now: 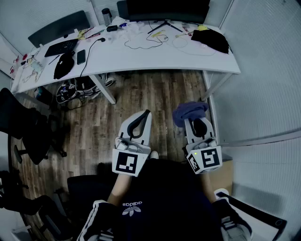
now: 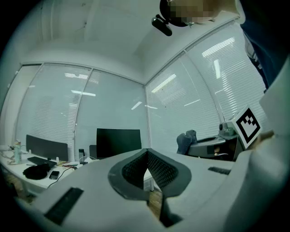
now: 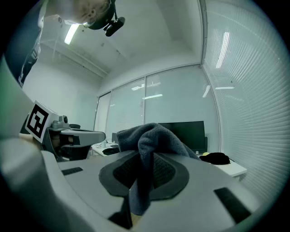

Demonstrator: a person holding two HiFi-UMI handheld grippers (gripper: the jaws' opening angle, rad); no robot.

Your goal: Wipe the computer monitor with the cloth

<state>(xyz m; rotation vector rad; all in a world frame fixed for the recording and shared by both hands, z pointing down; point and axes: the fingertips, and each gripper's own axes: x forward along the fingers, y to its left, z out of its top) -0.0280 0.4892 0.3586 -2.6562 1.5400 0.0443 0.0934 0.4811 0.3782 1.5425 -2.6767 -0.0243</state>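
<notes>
Blue-grey cloth (image 1: 189, 113) hangs bunched in the right gripper (image 1: 198, 121), whose 2 jaws are clamped on a fold of it. In the right gripper view the cloth (image 3: 149, 136) billows over the tips and a strip trails down between the pads. That gripper sits low, near the person's lap, well short of the desk (image 1: 141, 59), close to the glass wall on the right.

Just to its left is the left gripper (image 1: 146, 114), jaws pressed together at the tips with nothing between them. The left gripper view shows the dark pads meeting in a point (image 2: 147, 152).

Far off, on the back edge of the white desk, stands the computer monitor (image 1: 167, 8), black and unlit, well apart from both grippers. Both gripper views catch it in the distance (image 2: 118, 142) (image 3: 186, 132).

A second monitor (image 1: 59, 27) stands at the far left, with a keyboard (image 1: 61, 47) and a phone (image 1: 81, 56) in front of it. A black bundle (image 1: 211, 40) lies at the desk's right end. Wooden floor (image 1: 141, 96) stretches between the desk and the person, and a black office chair (image 1: 23, 127) waits on the left.
</notes>
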